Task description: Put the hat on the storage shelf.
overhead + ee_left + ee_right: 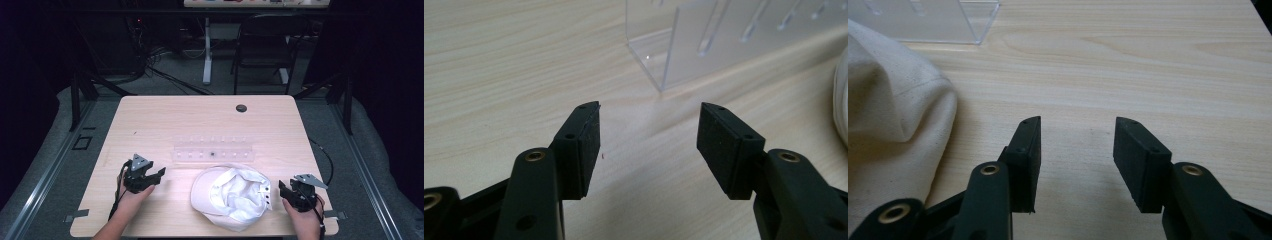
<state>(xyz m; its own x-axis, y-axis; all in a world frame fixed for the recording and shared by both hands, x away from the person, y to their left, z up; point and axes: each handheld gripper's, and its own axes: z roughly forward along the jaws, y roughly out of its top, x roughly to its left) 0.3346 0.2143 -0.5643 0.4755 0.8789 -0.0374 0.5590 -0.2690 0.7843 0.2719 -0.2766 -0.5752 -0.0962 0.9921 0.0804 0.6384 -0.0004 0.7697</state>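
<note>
Right now a white cap is lying upside down near the front edge of the tabletop, about in the middle between the two hands. Its soft inside is showing. No words or labels can be read on it.

Just behind the cap, a clear plastic rack with two rows of little slots is sitting near the middle of the tabletop. One small dark thing is sitting in it, too small to tell what it is.

On the left side, the left gripper is resting near the front edge, well apart from the cap. Its jaws are standing wide apart and holding nothing; bare wood is showing between them.

At the front right corner, the right gripper is sitting just beside the cap but not touching it. Its jaws are wide apart too, holding nothing.

A small dark round hole is sitting near the back edge. Nothing is lying between the grippers and the cap.
</note>
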